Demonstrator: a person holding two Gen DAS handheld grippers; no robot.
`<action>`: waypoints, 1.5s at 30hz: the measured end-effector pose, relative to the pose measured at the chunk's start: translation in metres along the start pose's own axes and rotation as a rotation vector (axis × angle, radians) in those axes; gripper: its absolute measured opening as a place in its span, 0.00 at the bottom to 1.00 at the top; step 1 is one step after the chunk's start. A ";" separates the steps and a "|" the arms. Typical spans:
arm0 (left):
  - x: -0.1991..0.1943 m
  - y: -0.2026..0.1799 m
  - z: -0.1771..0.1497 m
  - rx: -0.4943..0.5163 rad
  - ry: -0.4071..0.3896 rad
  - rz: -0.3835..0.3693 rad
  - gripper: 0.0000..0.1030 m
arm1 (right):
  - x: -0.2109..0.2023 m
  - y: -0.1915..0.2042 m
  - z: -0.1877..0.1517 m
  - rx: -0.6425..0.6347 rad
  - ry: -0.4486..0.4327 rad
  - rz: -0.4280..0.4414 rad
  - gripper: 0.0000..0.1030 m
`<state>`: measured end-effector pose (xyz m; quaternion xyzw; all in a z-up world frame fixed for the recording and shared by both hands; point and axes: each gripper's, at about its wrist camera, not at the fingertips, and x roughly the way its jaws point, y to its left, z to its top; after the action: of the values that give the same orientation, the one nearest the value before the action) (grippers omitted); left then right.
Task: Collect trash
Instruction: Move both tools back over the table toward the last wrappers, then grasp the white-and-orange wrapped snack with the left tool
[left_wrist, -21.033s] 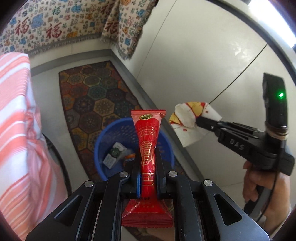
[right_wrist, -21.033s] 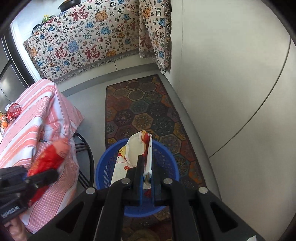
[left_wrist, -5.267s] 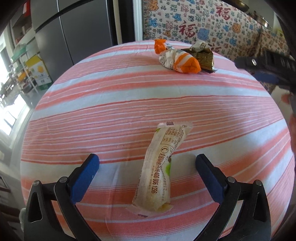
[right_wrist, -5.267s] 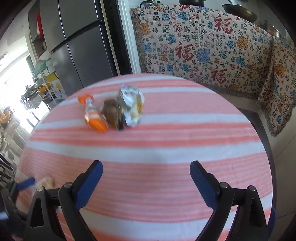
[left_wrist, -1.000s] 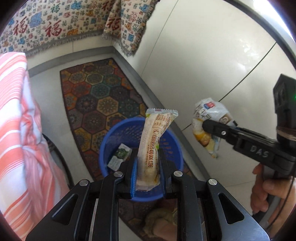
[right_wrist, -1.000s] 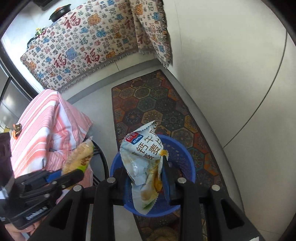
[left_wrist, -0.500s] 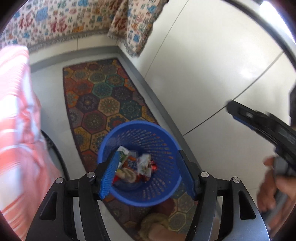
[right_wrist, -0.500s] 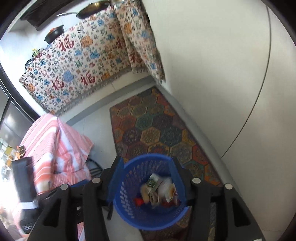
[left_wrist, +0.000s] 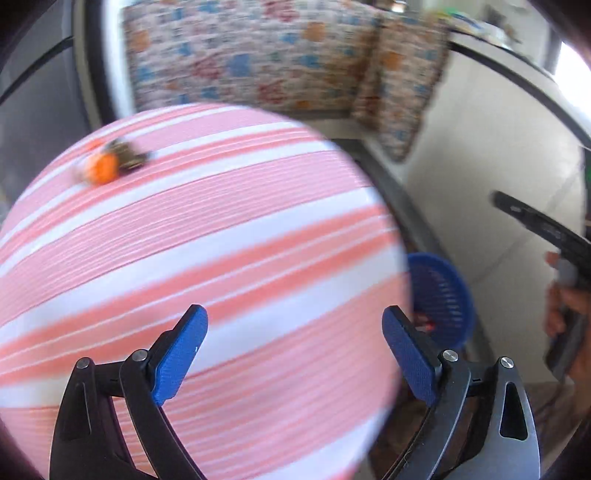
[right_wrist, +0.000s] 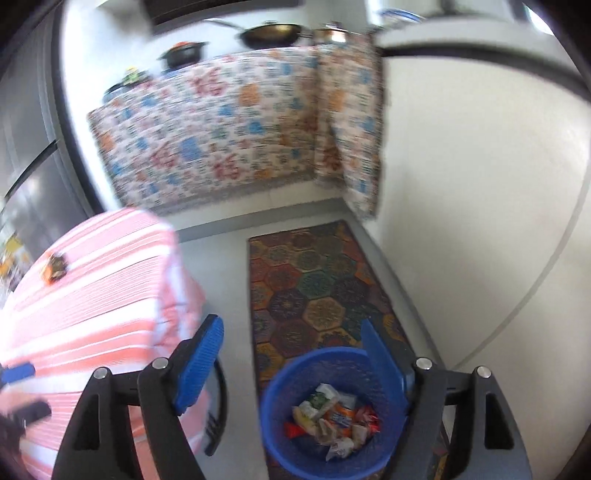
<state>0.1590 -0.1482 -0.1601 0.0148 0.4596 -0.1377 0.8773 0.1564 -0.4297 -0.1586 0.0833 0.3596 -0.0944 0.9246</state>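
My left gripper (left_wrist: 293, 339) just opened wide, empty | right gripper (right_wrist: 291, 354) likewise, over blue basket (right_wrist: 280, 443) | wrappers (left_wrist: 110, 164) at table's (left_wrist: 221, 240) far-left edge

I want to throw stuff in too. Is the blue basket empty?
No. The blue basket stands upright on the floor with a pile of wrappers at its bottom.

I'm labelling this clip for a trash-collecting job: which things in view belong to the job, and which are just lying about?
Part of the job:
- orange and brown wrappers left on the pink striped tablecloth
- blue plastic mesh bin holding wrappers
- left gripper, open, empty
- right gripper, open, empty

Just lying about:
- patterned hexagon rug
- dark pans on the covered counter
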 end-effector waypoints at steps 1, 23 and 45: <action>0.001 0.018 -0.003 -0.025 -0.007 0.045 0.93 | -0.001 0.019 -0.001 -0.031 -0.002 0.021 0.77; 0.048 0.170 0.030 -0.178 0.120 0.195 0.99 | 0.031 0.271 -0.056 -0.489 0.162 0.314 0.77; 0.112 0.227 0.128 -0.324 -0.096 0.315 0.35 | 0.033 0.269 -0.058 -0.471 0.141 0.343 0.81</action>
<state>0.3800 0.0251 -0.2001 -0.0614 0.4253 0.0759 0.8998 0.2057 -0.1601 -0.2005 -0.0678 0.4156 0.1555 0.8936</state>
